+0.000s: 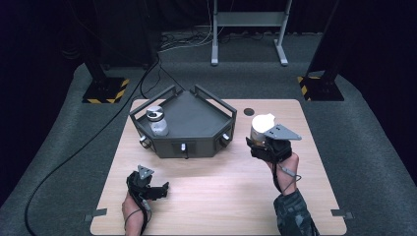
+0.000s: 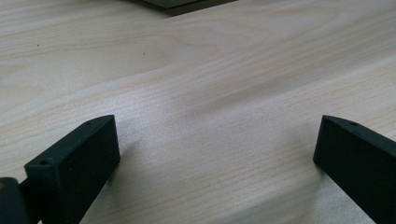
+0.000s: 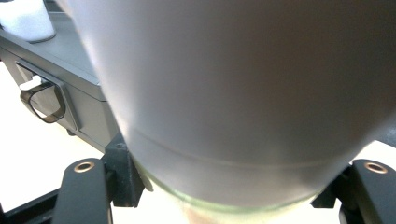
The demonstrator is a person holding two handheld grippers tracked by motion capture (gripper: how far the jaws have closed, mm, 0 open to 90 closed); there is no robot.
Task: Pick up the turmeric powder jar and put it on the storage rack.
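A white jar (image 1: 260,125) is held just above the table, to the right of the dark grey tray (image 1: 196,147), and my right gripper (image 1: 265,142) is shut on it. In the right gripper view the jar's pale wall (image 3: 233,93) sits between the two jaws of the right gripper (image 3: 229,191), pressed from both sides. A second jar (image 1: 157,121) with a metal lid stands upright in the tray's left corner, also seen as a jar (image 3: 28,18) at the upper left. My left gripper (image 1: 156,189) rests low near the table's front left. The left gripper (image 2: 215,154) is open over bare wood.
The tray has raised rails at the back and small latches along its front wall (image 3: 42,98). The wooden table (image 1: 221,196) has a round hole (image 1: 249,111) near its far edge. Black stands and cables lie on the floor beyond.
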